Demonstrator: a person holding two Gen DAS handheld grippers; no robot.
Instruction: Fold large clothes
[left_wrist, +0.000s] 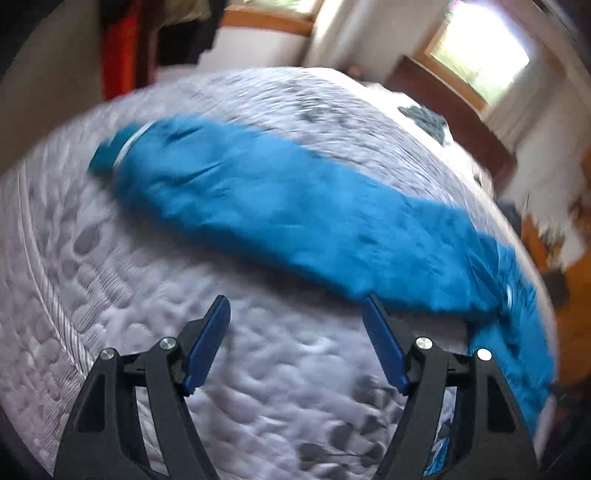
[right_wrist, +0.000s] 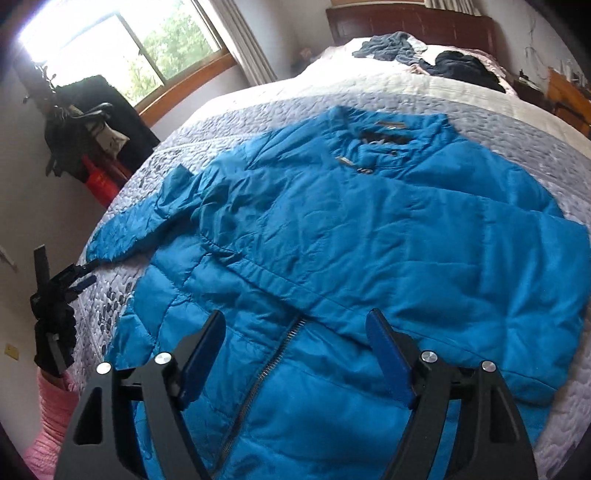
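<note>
Right wrist only, jacket (right_wrist: 332, 229) zipper (right_wrist: 266, 369), collar (right_wrist: 388, 136)

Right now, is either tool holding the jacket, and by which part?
Neither. The left tool and right tool are open and empty above the blue jacket.

Spread across the foot half of the bed (right_wrist: 369, 88): the jacket (right_wrist: 369, 229), collar toward the headboard (right_wrist: 406, 26), one sleeve (right_wrist: 147, 221) reaching the left edge. Near the headboard end, well apart from it, a heap of clothes (right_wrist: 424, 55). Beyond the left edge, a window (right_wrist: 122, 48).
</note>
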